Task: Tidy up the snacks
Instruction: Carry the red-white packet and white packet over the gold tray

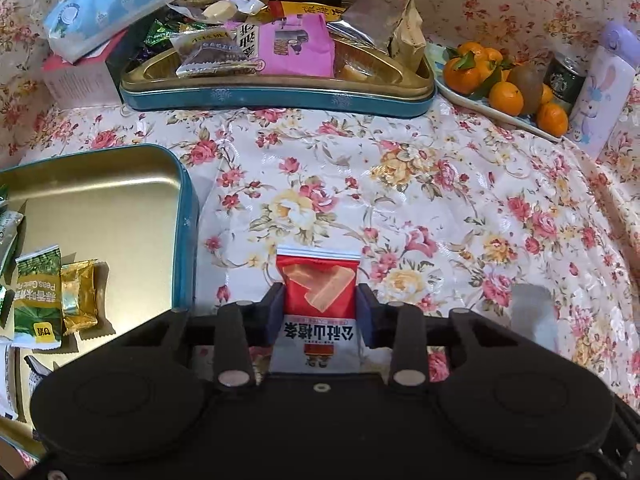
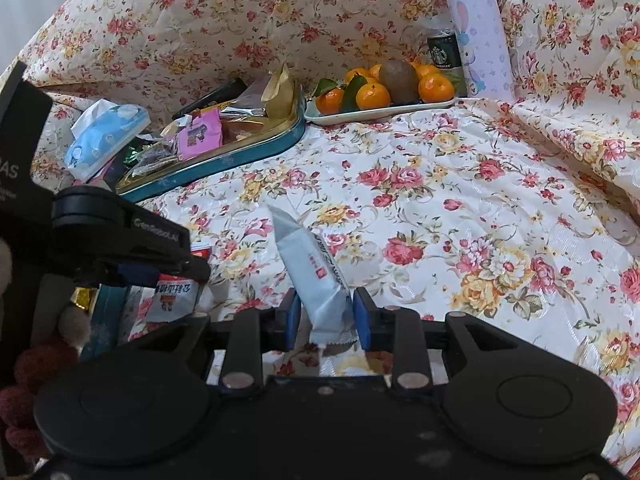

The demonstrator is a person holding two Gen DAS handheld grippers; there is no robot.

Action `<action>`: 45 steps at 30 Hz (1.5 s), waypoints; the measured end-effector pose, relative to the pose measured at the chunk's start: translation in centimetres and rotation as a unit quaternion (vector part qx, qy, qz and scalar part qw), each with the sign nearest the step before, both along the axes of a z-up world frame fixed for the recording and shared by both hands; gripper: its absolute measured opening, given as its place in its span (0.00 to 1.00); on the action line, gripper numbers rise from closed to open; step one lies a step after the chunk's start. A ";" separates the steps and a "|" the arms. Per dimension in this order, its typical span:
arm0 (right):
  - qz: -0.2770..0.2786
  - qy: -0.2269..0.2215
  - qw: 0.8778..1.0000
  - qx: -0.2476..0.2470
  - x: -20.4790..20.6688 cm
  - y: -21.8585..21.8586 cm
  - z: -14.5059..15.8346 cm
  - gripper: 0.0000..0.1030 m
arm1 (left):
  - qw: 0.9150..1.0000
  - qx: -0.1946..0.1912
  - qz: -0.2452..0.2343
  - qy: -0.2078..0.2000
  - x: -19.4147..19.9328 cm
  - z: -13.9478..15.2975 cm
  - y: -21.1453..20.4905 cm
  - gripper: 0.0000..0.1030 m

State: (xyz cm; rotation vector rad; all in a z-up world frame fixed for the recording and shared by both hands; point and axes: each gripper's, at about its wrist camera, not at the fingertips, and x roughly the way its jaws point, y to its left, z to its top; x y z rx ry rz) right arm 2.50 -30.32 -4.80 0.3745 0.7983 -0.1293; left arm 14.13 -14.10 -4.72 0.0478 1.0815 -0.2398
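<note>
Gripping a red packet (image 1: pixel 319 294), left gripper (image 1: pixel 320 312) sits just right of the open tin (image 1: pixel 186 216). Right gripper (image 2: pixel 325 312) clamps a white packet (image 2: pixel 316 276) above the floral worktop (image 2: pixel 440 208); snack tray (image 2: pixel 256 152) far left.

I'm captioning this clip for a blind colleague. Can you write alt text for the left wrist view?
The left gripper grips a red and white snack packet between its pads, above a floral tablecloth. At left an open blue tin holds a few wrapped snacks; at the back are a snack-heaped tin tray, a tissue pack and a plate of tangerines.
</note>
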 end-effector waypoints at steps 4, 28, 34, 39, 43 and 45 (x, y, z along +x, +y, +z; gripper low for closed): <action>0.003 0.002 1.000 -0.016 0.4 0.0 -0.2 0.33 | 1.000 -0.003 -0.007 0.001 0.1 -0.1 -0.1 0.44; 0.017 -0.043 0.998 -0.052 1.3 -0.1 1.1 0.26 | 0.995 -0.088 -0.016 0.035 -0.6 1.0 0.9 0.41; 0.016 -0.042 0.998 -0.048 0.2 0.0 1.3 0.25 | 0.996 -0.083 -0.032 0.024 -2.0 1.6 0.7 0.41; 0.019 -0.012 0.998 -0.054 -0.1 0.2 0.1 0.26 | 0.996 -0.077 -0.044 0.021 -3.2 1.7 0.8 0.42; 0.025 -0.001 0.998 -0.065 0.4 0.5 -0.5 0.27 | 0.996 -0.078 -0.046 0.022 -3.5 1.7 0.9 0.41; 0.028 0.001 0.997 -0.070 0.8 0.6 -0.6 0.28 | 0.996 -0.079 -0.047 0.021 -3.6 1.8 0.9 0.42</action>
